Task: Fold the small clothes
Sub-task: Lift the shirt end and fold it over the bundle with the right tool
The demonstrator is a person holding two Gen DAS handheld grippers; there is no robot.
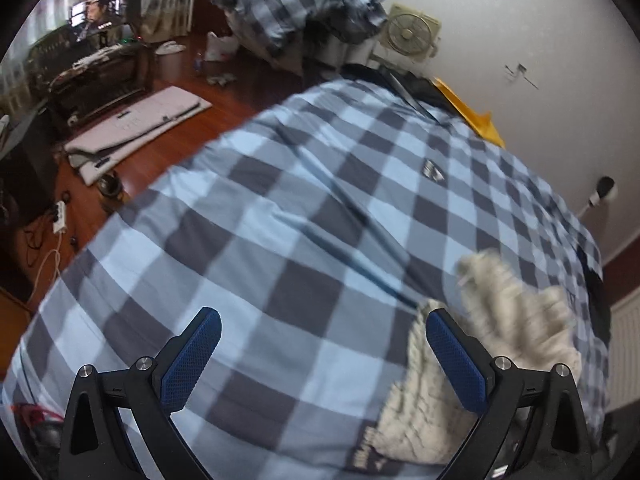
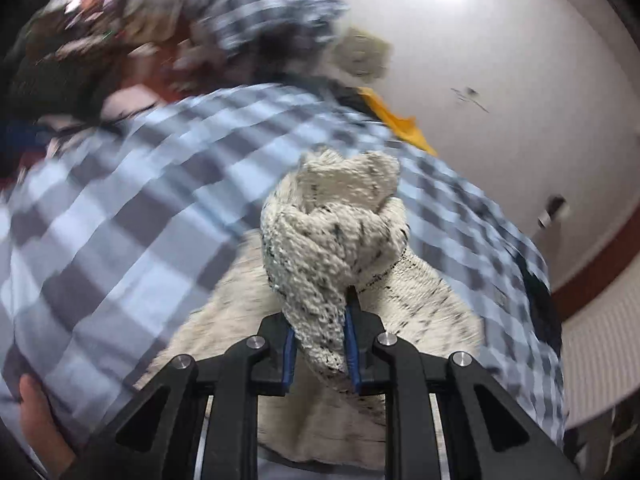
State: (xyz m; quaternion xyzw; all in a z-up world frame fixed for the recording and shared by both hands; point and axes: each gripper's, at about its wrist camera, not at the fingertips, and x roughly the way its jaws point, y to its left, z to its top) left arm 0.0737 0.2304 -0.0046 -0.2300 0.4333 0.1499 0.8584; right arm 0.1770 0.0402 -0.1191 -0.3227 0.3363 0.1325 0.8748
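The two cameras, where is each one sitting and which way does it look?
Left wrist: sits on the open left gripper, looking down along its blue-padded fingers across the blue-and-grey checked bed cover.
Right wrist: sits on the right gripper, shut on the cream speckled knitted garment; a hand shows at lower left.
Shared: cover, garment, white wall, orange cloth.

white wall (image 1: 520, 40), red wooden floor (image 1: 224, 92)

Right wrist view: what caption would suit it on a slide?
Right claw clamped on a bunched cream knit garment, lifted over a blue checked bedspread.
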